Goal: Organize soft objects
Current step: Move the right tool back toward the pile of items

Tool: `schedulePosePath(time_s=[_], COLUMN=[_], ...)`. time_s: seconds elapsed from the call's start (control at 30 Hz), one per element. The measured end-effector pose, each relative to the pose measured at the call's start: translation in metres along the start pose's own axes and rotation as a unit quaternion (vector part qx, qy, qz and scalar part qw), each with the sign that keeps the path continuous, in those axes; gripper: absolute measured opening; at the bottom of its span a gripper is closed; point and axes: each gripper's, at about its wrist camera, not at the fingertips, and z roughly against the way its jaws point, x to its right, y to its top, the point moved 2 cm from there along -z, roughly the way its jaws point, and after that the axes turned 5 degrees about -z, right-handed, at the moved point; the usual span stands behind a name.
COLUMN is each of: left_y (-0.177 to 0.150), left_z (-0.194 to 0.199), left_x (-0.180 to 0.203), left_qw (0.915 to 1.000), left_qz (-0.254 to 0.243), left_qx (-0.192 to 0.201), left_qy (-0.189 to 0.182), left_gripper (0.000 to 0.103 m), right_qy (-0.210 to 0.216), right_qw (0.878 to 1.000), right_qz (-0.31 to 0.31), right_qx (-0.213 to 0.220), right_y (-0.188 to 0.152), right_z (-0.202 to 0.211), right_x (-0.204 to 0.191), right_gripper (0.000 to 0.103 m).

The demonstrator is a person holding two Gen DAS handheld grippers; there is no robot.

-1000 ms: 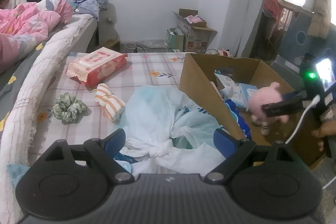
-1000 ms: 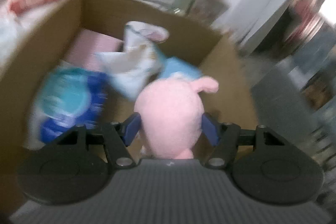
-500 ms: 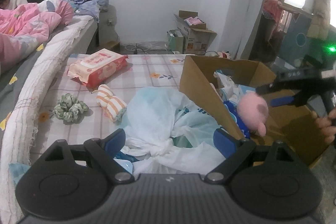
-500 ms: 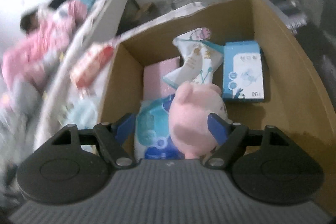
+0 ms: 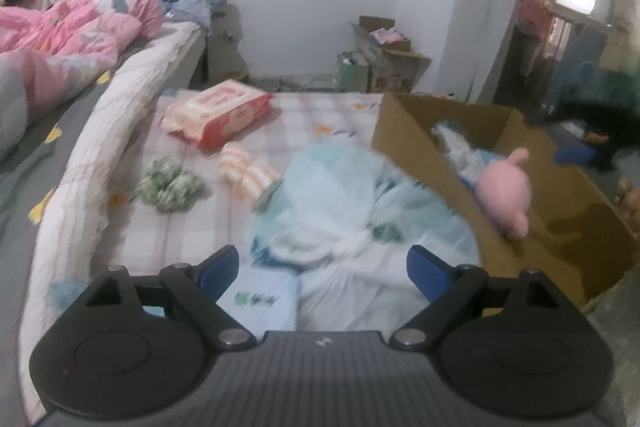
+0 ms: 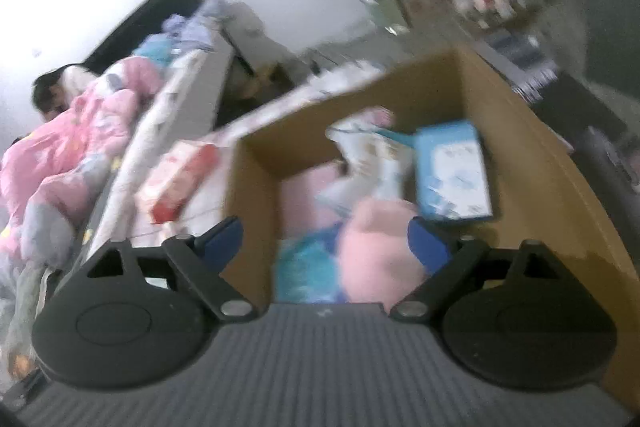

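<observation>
Pink plush toy lies loose in the cardboard box [image 6: 532, 163]; both views blurred, package print unreadable.
Box holds the pink plush toy [image 6: 380, 251], a blue carton [image 6: 452, 175] and pouches. Right gripper [image 6: 326, 243] has just been opening, gripping nothing; left gripper [image 5: 322, 269] gapes over crumpled plastic bags [image 5: 352, 203].

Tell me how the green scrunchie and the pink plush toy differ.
The ruffled green fabric scrunchie lies on the checked sheet, outside the cardboard box; the round pink plush toy is in that box. The scrunchie is crinkled and flat-lying; the plush is smooth, bulkier, with ears. Both are soft, and no gripper holds either.
</observation>
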Motion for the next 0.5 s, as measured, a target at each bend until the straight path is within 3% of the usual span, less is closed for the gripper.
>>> schedulePosePath(time_s=[0.1,0.27,0.5], left_y=[-0.016,-0.046,-0.077], left_z=[0.010,0.029,0.038], left_x=[-0.013,-0.041,-0.075], left_qw=[0.9998,0.9976,0.9911], left_qz=[0.004,0.024,0.049], left_qx=[-0.004,-0.003,-0.010], left_qy=[0.019,0.064,0.123], left_gripper=[0.093,0.094,0.094], right_qy=[0.026,0.108,0.199], right_qw=[0.998,0.989,0.963], right_qz=[0.049,0.098,0.175], right_qx=[0.010,-0.001,-0.059], right_y=[-0.009,-0.029,-0.091], right_z=[0.015,0.032,0.013], right_x=[-0.040,-0.101,-0.189], right_gripper=[0.091,0.092,0.092])
